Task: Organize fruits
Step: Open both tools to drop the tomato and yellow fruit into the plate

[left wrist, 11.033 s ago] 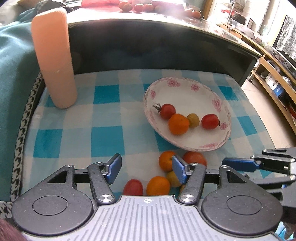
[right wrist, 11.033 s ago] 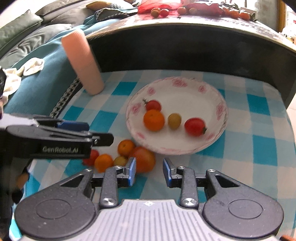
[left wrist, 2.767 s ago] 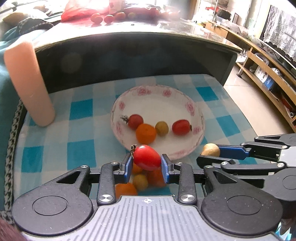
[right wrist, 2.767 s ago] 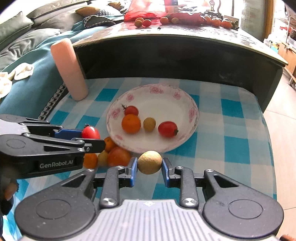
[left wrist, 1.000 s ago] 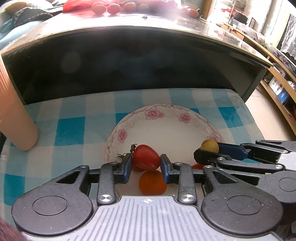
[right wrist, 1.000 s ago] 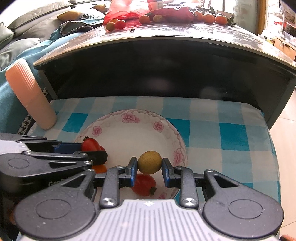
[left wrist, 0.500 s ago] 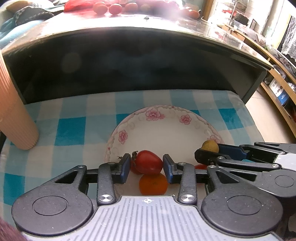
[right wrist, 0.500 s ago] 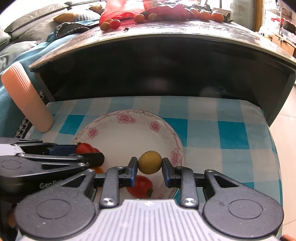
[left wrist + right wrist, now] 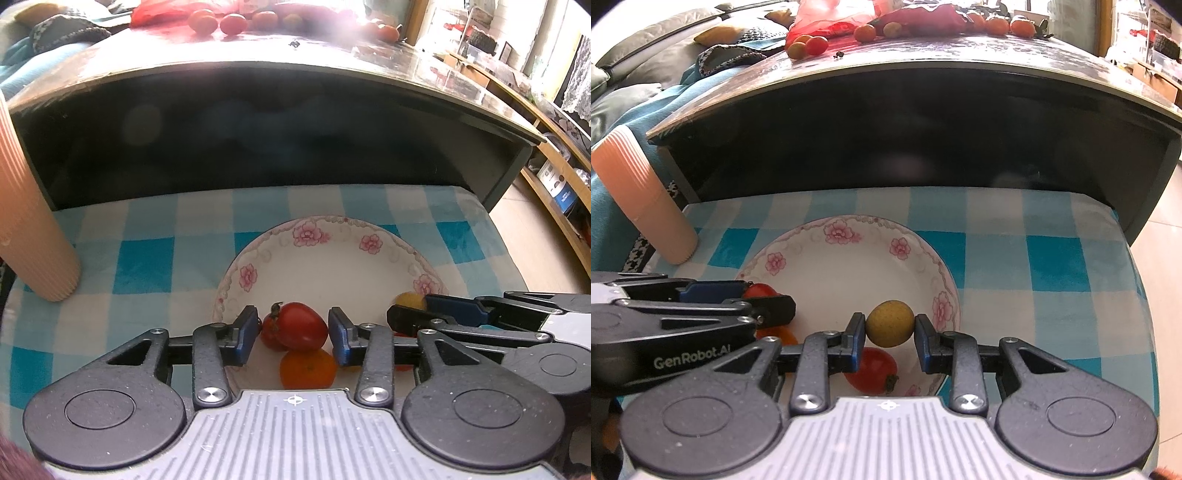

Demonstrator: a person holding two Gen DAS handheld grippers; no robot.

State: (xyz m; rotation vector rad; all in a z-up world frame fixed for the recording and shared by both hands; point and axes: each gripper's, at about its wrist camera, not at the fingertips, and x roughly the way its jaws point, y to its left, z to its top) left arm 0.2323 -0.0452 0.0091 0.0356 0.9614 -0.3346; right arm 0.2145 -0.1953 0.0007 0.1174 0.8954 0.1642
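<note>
Left wrist: left tongs (image 9: pixel 291 334) spread, red tomato (image 9: pixel 301 326) resting in plate (image 9: pixel 328 236). Right tongs (image 9: pixel 889 341) pinching yellow fruit (image 9: pixel 889 324) over plate; next, likely lower, release.

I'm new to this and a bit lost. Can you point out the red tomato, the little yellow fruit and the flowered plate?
Red tomato (image 9: pixel 301 325), left wrist view, its front skin.
Yellow fruit (image 9: pixel 889 323), right wrist view, its middle.
Flowered plate (image 9: pixel 842 233), right wrist view, its far rim.
</note>
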